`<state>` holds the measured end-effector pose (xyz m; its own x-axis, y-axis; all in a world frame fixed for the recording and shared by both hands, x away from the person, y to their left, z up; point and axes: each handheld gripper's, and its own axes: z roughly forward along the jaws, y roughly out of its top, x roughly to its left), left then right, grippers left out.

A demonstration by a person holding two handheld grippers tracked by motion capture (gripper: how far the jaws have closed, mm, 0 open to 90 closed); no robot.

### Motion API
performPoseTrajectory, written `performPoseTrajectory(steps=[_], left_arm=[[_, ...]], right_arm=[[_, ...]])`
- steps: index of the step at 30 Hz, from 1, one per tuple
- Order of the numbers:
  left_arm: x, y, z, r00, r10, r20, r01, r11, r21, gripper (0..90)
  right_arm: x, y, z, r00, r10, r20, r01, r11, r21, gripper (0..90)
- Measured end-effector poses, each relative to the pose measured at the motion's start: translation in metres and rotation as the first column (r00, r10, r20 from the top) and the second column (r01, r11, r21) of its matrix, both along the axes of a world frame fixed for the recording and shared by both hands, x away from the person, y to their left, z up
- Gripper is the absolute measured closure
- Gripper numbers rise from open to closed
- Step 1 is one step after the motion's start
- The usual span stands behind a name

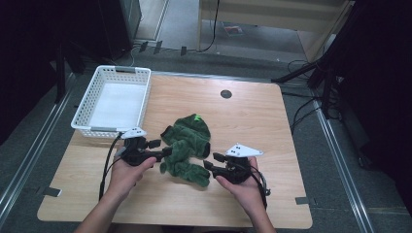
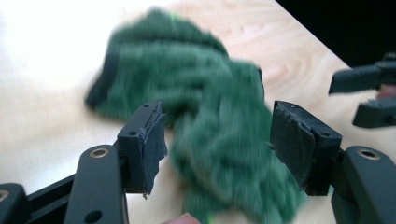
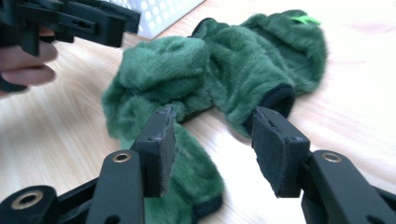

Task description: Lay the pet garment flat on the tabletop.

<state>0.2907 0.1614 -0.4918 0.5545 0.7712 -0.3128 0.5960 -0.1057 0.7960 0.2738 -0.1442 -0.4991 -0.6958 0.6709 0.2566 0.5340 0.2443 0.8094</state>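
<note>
Though blurred, green fleece garment [image 2: 219, 121].

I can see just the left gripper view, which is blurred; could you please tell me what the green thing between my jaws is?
Observer: It is a crumpled green fleece garment with black cuffs, as the right gripper view shows sharply; the left gripper has its jaws open at its left edge.
Operator: Thank you. Where is the other gripper?
Observer: In the high view the right gripper stands at the garment's right side, jaws open, pads not pressing the cloth.
Operator: Is there anywhere to put the garment?
Observer: A white basket sits at the table's far left corner, beyond the left hand.
</note>
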Motion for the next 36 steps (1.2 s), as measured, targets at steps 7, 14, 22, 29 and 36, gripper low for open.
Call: performPoseTrajectory(steps=[7, 14, 22, 29, 36], left_arm=[[0.007, -0.032, -0.019, 0.999, -0.041, -0.018, 0.043, 0.9914, 0.124, 59.0], [-0.001, 0.028, -0.016, 0.9978, -0.055, -0.037, 0.053, 0.9973, -0.052, 80.8], [-0.02, 0.065, -0.024, 0.9876, -0.098, -0.122, 0.104, 0.9935, 0.044, 64.6], [-0.012, 0.047, -0.011, 0.9971, 0.011, -0.075, -0.019, 0.9942, -0.106, 42.2], [-0.024, 0.0, -0.031, 0.9873, -0.117, -0.107, 0.132, 0.9802, 0.147, 51.1]], right_arm=[[-0.009, 0.04, -0.029, 0.9916, 0.122, -0.044, -0.128, 0.974, -0.186, 67.0], [-0.003, 0.032, -0.034, 0.9943, 0.092, -0.053, -0.104, 0.949, -0.297, 89.3], [0.006, -0.003, -0.016, 0.9996, -0.02, -0.021, 0.015, 0.975, -0.224, 75.2], [0.007, 0.006, -0.016, 0.9994, -0.015, -0.031, 0.01, 0.989, -0.147, 59.3], [-0.005, 0.025, -0.031, 0.997, 0.077, -0.008, -0.076, 0.954, -0.291, 69.7]])
